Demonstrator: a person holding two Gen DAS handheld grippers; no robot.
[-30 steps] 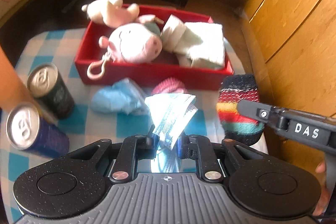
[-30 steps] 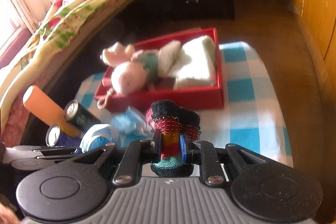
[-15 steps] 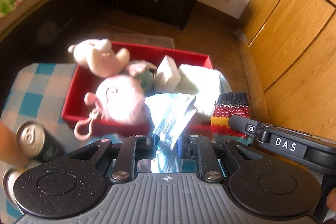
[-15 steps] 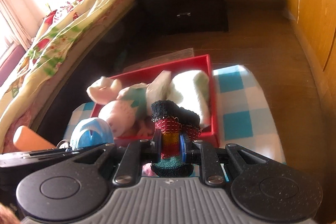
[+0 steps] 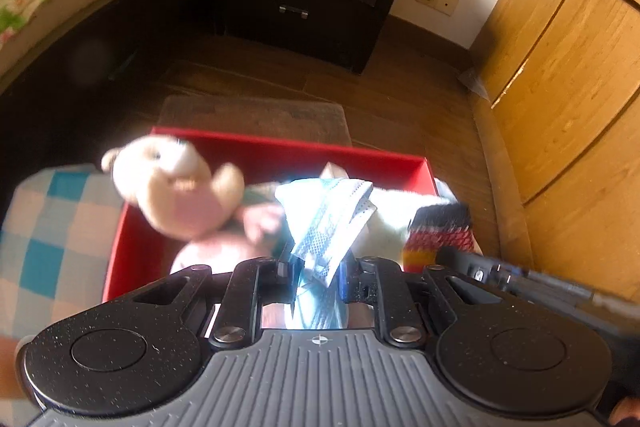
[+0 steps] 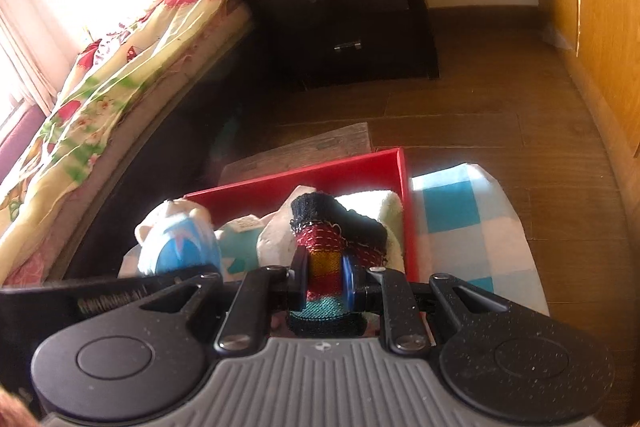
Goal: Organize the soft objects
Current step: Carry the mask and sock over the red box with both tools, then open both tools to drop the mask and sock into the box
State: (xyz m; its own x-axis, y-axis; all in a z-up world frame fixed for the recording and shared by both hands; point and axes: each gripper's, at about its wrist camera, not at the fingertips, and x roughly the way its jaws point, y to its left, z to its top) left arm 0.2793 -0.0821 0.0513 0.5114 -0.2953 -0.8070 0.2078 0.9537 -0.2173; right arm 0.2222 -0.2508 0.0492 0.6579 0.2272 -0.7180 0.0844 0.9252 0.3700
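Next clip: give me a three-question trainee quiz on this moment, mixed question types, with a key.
1. True or false: the left gripper is shut on a face mask.
2. What does the right gripper hold? A) a drinks can B) a striped knitted sock C) a plush pig
3. Fill in: both held items hang over the ____ box.

Key: 1 true. 2 B. 3 red.
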